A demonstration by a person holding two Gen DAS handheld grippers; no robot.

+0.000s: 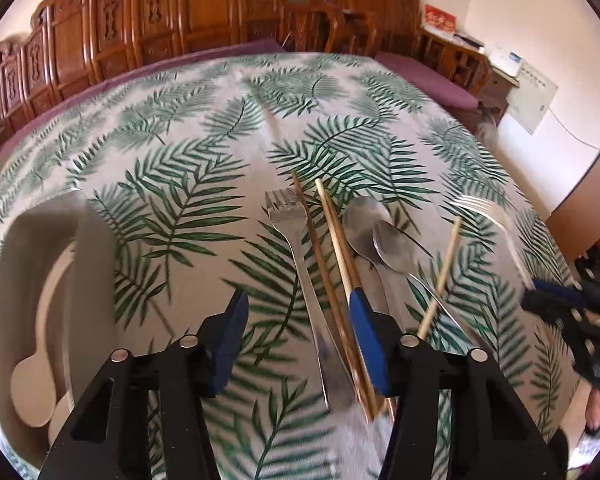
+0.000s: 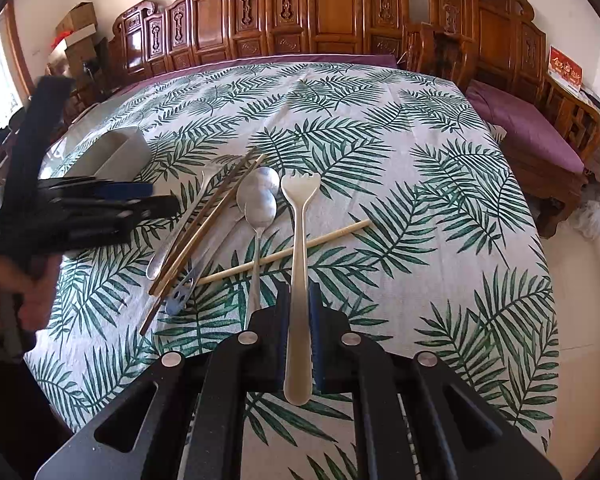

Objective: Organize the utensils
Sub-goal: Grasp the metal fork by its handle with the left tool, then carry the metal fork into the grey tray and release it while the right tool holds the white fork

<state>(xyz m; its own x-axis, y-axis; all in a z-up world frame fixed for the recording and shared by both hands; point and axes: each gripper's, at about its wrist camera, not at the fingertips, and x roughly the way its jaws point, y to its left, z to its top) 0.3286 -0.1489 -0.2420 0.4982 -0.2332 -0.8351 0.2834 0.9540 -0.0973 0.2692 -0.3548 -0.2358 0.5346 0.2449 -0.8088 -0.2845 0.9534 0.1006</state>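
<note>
My right gripper (image 2: pixel 299 312) is shut on a pale fork (image 2: pixel 299 248) by its handle, tines pointing away, held above the table. It also shows in the left wrist view (image 1: pixel 496 220) at the right. My left gripper (image 1: pixel 300 312) is open and empty, low over a metal fork (image 1: pixel 300 256) and a pair of brown chopsticks (image 1: pixel 332 248). Two metal spoons (image 1: pixel 380 236) lie overlapping to their right, also in the right wrist view (image 2: pixel 260 200). A loose pale chopstick (image 2: pixel 284 252) lies crosswise under the held fork. A grey utensil holder (image 1: pixel 44 240) with pale spoons inside stands at the left.
The table carries a leaf-print cloth (image 2: pixel 420 200). Carved wooden benches with purple cushions (image 2: pixel 524 120) stand behind and to the right of it. The left gripper's body (image 2: pixel 80 208) and the hand holding it fill the left of the right wrist view.
</note>
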